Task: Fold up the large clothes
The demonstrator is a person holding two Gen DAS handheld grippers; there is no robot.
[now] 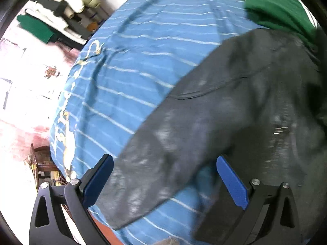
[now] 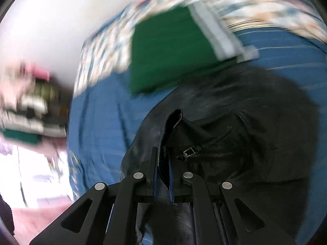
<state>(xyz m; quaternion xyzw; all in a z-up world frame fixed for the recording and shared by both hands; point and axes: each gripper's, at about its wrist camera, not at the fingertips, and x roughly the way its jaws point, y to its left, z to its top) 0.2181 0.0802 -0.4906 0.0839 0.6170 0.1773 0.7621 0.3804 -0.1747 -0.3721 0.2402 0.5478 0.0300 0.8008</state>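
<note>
Blue striped sheet (image 1: 130,85); right tool (image 2: 163,163) pinching black jacket (image 2: 235,143)

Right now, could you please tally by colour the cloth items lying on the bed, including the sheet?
Black faded trousers, gripped by the right gripper: 1
Green folded garment: 1
Blue white-striped bedsheet: 1
Total: 3

Left gripper (image 1: 164,175) jaws wide apart, blue pads either side of a dark grey garment (image 1: 235,106) lying across a blue striped sheet (image 1: 139,57). Garment leg runs between the fingers, not pinched. Green folded cloth (image 1: 273,6) at the sheet's far edge. Stack of folded clothes (image 1: 59,14) off to the far left.
</note>
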